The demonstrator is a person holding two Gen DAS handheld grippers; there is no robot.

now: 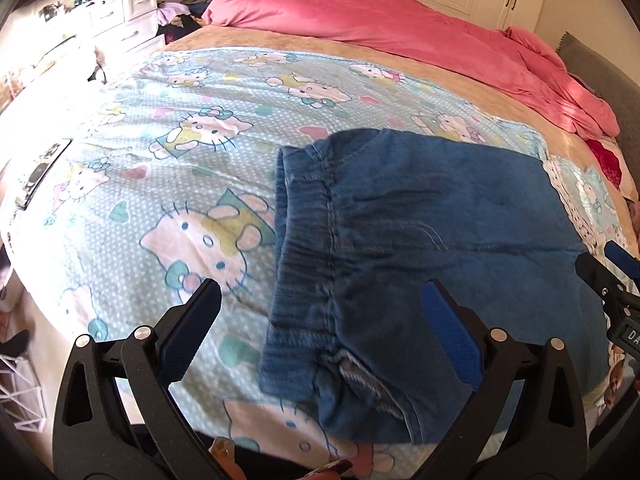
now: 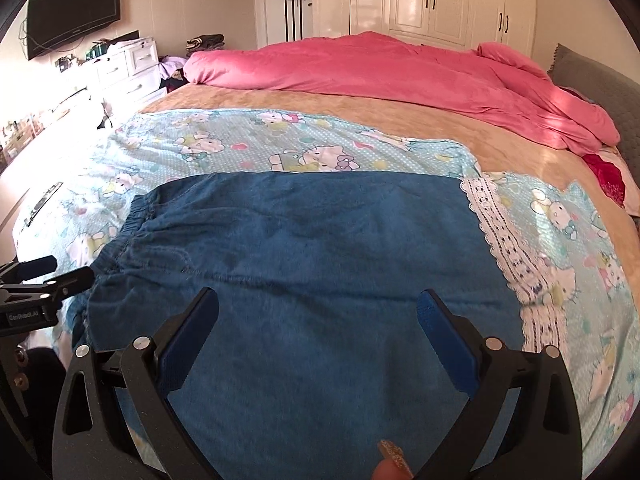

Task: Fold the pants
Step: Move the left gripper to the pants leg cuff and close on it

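- We see blue denim pants [image 1: 420, 232] lying flat on a cartoon-cat sheet [image 1: 180, 128] spread over the bed [image 1: 328, 50].
- The elastic waistband [image 1: 304, 248] points toward the left side of the bed; the legs run off to the right.
- In the right wrist view the pants [image 2: 312, 248] fill the middle of the picture, and their right end lies just beside a white lace trim [image 2: 496, 232] on the sheet.
- Our left gripper [image 1: 320, 312] hovers over the waistband end with its jaws spread wide, holding nothing; 1 blue pad [image 1: 448, 332] sits above the denim, the other above the sheet.
- Our right gripper [image 2: 318, 312] hangs over the middle of the pants, jaws likewise released and empty.
- Each gripper shows at the edge of the other's view: the right one at the far right of the left view, the left one [image 2: 52, 276] at the far left of the right view, near the waistband.
- A pink duvet [image 2: 400, 80] lies bunched along the far side of the bed, well apart from the pants.
- White wardrobe doors [image 2: 428, 0] stand behind the bed, and a dark screen [image 2: 74, 12] hangs on the left wall.
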